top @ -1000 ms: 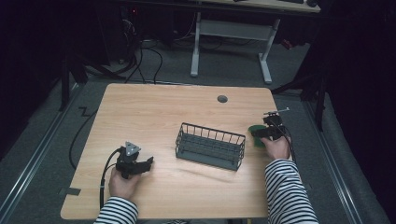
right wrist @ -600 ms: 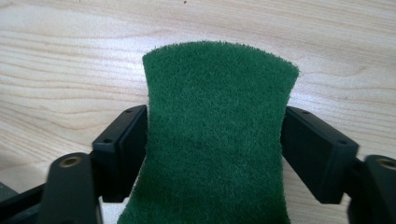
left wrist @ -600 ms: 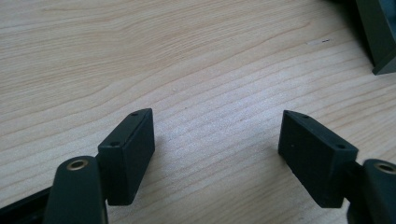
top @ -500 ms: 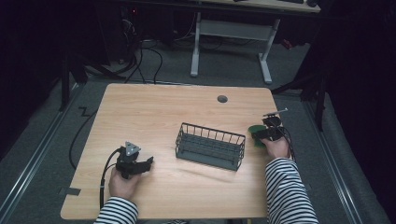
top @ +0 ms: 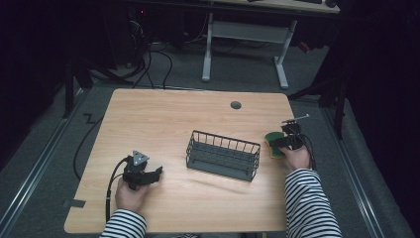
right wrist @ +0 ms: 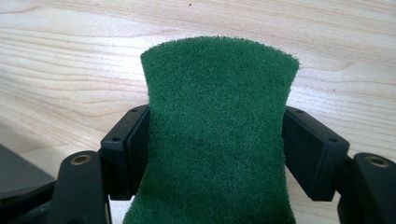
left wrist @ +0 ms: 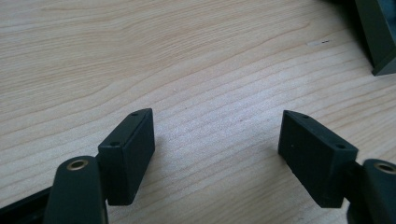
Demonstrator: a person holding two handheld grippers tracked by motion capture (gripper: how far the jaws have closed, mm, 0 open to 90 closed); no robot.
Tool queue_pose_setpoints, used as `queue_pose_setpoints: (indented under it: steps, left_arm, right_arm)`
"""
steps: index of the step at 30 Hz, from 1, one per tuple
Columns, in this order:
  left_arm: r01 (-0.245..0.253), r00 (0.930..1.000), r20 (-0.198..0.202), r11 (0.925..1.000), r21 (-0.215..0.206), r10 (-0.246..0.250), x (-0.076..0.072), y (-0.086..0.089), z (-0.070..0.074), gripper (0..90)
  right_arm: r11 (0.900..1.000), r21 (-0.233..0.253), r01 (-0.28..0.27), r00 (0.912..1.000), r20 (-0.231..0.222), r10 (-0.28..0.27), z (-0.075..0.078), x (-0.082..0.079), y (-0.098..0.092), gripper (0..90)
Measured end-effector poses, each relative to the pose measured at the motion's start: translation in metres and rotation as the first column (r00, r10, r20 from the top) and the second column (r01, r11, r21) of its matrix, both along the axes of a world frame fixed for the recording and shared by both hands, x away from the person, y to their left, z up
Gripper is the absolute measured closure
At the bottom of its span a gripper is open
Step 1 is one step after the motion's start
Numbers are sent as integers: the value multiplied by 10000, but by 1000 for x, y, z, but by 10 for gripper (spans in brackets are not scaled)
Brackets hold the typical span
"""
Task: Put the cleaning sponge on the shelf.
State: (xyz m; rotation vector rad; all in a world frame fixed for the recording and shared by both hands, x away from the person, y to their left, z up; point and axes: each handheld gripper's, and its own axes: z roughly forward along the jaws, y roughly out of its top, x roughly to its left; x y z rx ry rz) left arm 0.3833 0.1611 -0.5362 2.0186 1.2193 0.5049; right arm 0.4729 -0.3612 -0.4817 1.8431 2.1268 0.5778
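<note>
A green scouring sponge with a yellow underside lies on the wooden table near its right edge. My right gripper is shut on the sponge, and its two black jaws press the sponge's sides in. In the high view that right gripper sits just right of a dark wire basket. My left gripper rests low over bare wood with its jaws wide apart and nothing between them. From above, the left gripper is at the table's front left, well left of the basket.
The basket's dark corner shows at the upper right of the left gripper view. A round cable hole is in the table's far side. A black cable trails from the left gripper over the front edge.
</note>
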Motion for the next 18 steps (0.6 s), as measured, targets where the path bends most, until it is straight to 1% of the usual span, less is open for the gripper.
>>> queue_pose_setpoints:
  steps: [6,9,14,16,18]
  left_arm:
    - [1,10000,6,10000,20,-1,0,0,0,277]
    - [-1,10000,10,10000,27,1,0,0,0,277]
    - [0,10000,8,10000,30,0,0,0,0,277]
    - [0,10000,7,10000,23,0,0,0,0,277]
    - [-2,10000,2,10000,4,2,0,0,0,277]
  right_arm:
    - [9998,103,-161,9999,38,161,6,-6,1,299]
    - [9993,68,-379,9993,22,379,9,-9,3,298]
    - [9975,66,-707,9975,24,707,19,-16,5,298]
    - [9969,71,-778,9967,230,776,24,-22,5,299]
    - [9966,46,-828,9962,293,826,25,-24,5,299]
